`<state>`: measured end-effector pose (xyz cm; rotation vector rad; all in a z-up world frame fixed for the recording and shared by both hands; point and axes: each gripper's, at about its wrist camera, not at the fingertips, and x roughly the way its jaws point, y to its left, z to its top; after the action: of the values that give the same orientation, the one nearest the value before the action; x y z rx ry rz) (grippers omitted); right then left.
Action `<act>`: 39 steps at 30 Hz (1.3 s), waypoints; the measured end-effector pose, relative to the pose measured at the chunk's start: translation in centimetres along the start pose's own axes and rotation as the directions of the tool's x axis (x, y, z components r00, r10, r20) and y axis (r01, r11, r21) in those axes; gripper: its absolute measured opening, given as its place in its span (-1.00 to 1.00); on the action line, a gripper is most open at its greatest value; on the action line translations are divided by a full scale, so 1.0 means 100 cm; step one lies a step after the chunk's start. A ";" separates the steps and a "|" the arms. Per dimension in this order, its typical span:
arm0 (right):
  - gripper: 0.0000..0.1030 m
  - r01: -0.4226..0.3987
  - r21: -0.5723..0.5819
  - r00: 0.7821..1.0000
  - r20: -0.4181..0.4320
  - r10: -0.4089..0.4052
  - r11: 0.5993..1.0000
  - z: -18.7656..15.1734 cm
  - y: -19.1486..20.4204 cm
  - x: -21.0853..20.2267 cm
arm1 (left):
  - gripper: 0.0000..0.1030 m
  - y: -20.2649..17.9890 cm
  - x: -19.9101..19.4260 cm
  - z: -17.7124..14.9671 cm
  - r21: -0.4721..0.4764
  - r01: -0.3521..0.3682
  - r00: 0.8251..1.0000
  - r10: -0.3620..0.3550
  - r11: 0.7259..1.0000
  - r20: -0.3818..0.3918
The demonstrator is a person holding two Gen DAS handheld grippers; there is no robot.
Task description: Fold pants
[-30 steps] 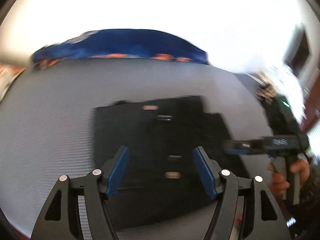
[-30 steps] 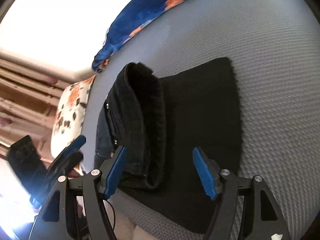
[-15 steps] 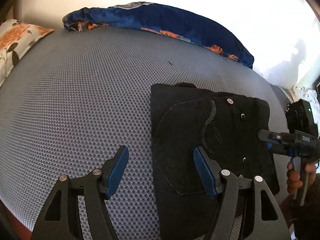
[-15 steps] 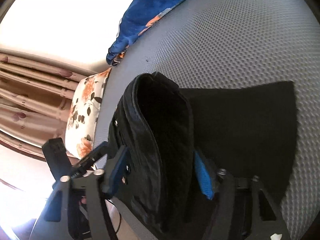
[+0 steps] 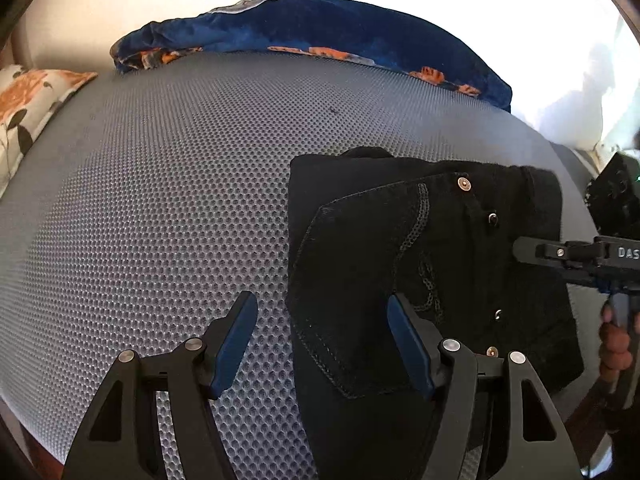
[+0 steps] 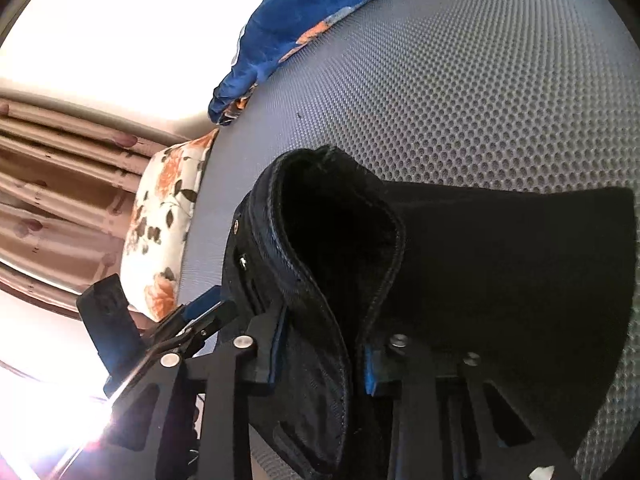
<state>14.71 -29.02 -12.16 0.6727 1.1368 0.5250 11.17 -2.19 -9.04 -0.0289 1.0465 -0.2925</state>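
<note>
Closing just now, right gripper point(image 6: 320, 360) jaws pinch the black pants point(image 6: 500, 264) waistband, bunching toward 12 o'clock. Left gripper point(image 5: 322, 344) gapes wide, empty, pants edge between its jaws at 3 o'clock.

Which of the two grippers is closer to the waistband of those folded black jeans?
Right. The right gripper has closed on the waistband; the left gripper hovers open over the jeans' opposite edge.
</note>
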 end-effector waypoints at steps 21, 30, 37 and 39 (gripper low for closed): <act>-0.75 0.159 -0.091 0.984 0.100 -0.149 0.983 -0.020 0.076 -0.042 | 0.32 0.006 -0.024 0.001 -0.051 0.010 0.999 -0.008 0.999 0.039; -0.77 0.176 -0.046 0.973 0.159 -0.166 0.983 -0.019 0.060 -0.073 | 0.32 -0.014 -0.025 0.011 -0.002 0.029 0.998 -0.029 1.000 0.054; -0.78 0.192 0.077 0.966 0.159 -0.202 0.978 -0.025 0.003 -0.081 | 0.32 -0.041 -0.013 0.018 0.070 0.043 0.999 -0.045 0.997 0.029; -0.78 0.200 0.089 0.967 0.142 -0.212 0.976 -0.025 -0.008 -0.077 | 0.32 -0.049 -0.008 0.017 0.096 0.040 0.999 -0.041 0.995 0.013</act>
<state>9.78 -34.31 -8.47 0.6378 1.0726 0.2517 11.17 -6.87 -6.74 0.0335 1.0164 -0.3785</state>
